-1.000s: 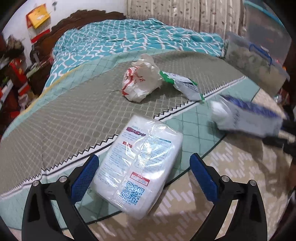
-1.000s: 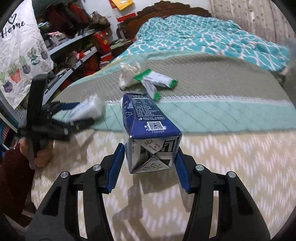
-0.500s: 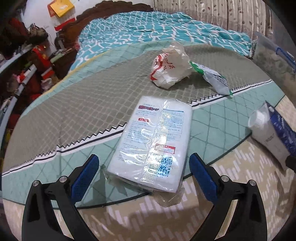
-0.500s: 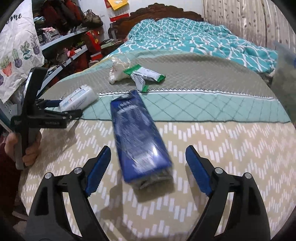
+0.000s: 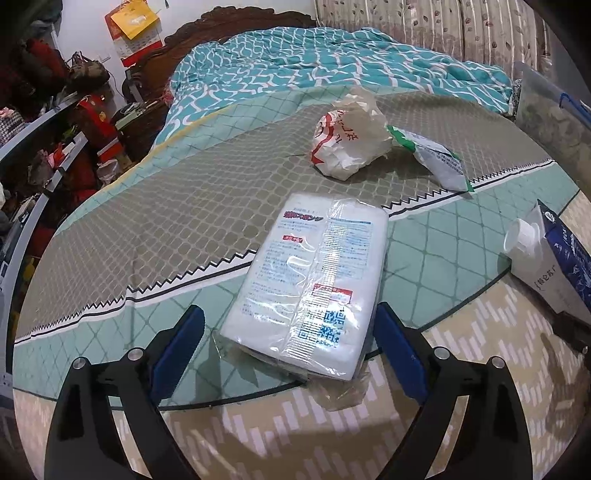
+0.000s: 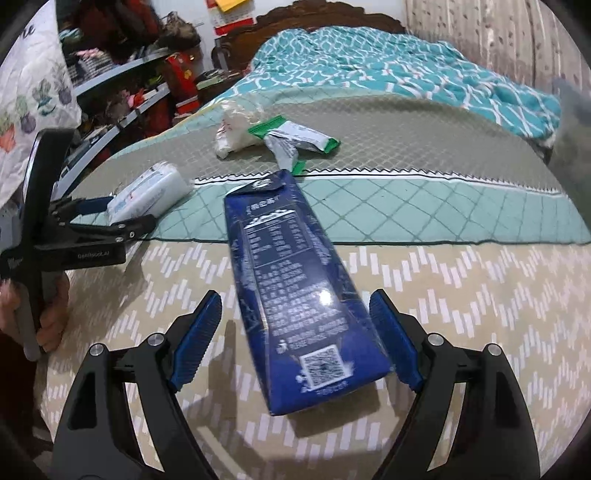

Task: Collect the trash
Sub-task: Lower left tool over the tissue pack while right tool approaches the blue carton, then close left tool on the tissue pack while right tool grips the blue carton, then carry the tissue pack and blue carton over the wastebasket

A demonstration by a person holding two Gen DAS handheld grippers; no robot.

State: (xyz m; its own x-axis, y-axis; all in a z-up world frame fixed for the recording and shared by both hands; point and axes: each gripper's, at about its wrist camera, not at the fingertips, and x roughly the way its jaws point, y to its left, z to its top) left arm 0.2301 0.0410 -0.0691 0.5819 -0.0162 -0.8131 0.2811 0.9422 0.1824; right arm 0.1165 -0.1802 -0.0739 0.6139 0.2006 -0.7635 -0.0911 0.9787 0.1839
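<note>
A white plastic-wrapped pack [image 5: 317,273] lies flat on the bed mat between the jaws of my left gripper [image 5: 288,314]. The jaws are closing, but the left pad still stands clear of the pack. A dark blue drink carton [image 6: 295,288] lies on its side between the jaws of my right gripper [image 6: 294,295], which are also closing. Its left pad is apart from the carton and its right pad is close beside it. Farther up the bed are a crumpled white bag [image 5: 347,140] and a green-and-white wrapper [image 5: 436,158].
A teal patterned quilt [image 5: 332,74] is bunched at the head of the bed below a dark wooden headboard [image 6: 332,18]. Cluttered shelves [image 5: 55,147] run along the left. A clear plastic box [image 5: 554,122] stands at the right. A hand [image 6: 48,317] holds the left gripper.
The right gripper let go of the upright carton, which fell flat between its opened jaws. The white pack, tilted a second ago, now lies flat, and the left view has turned.
</note>
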